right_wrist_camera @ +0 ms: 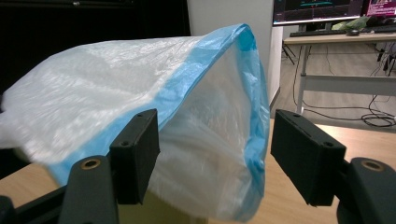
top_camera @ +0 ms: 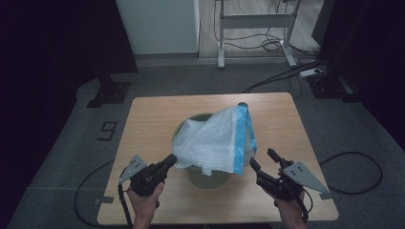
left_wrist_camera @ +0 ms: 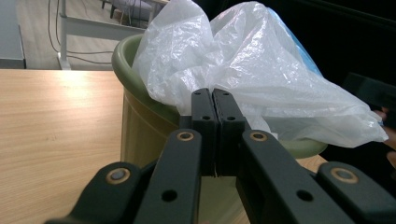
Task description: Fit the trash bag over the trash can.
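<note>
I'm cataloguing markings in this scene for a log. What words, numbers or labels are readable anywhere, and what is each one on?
"9": a dark figure marked on the grey floor left of the wooden table, high view.
Monitor on the far desk, right gripper view: lit lines, too blurred to read.
Plastic bag, green bin, left gripper and right gripper: no readable text.

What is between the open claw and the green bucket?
The white bag's blue-edged mouth hangs between the right gripper and the green bucket, seen in the right gripper view.
</note>
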`<action>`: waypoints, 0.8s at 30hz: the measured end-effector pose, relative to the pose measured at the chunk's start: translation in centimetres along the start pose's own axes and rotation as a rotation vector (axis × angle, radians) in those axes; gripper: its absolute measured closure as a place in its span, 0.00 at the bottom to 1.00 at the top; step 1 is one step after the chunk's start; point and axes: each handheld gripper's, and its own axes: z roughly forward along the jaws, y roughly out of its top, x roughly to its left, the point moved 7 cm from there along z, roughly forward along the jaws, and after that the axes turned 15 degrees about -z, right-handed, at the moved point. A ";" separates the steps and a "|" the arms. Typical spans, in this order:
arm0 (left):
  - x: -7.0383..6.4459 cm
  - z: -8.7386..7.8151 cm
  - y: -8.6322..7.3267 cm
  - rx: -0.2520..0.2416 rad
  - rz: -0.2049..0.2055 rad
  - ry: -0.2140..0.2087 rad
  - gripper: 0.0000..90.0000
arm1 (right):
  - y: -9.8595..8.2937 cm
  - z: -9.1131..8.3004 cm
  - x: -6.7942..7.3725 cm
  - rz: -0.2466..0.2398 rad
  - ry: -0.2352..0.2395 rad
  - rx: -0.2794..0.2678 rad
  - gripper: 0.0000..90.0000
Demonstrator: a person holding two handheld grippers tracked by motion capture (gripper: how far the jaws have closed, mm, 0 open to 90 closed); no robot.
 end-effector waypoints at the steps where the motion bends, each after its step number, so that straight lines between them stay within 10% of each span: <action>1: 0.0 0.0 -0.1 0.003 0.002 0.002 0.98 | 0.1 0.4 0.0 0.000 0.001 0.005 0.35; 15: 0.0 0.0 -0.6 0.022 0.012 -0.006 0.99 | 0.4 5.6 1.7 0.008 0.062 0.046 0.37; 24: -0.2 0.1 -0.4 0.031 0.018 -0.008 0.98 | 0.3 6.1 2.3 -0.009 0.099 0.041 0.77</action>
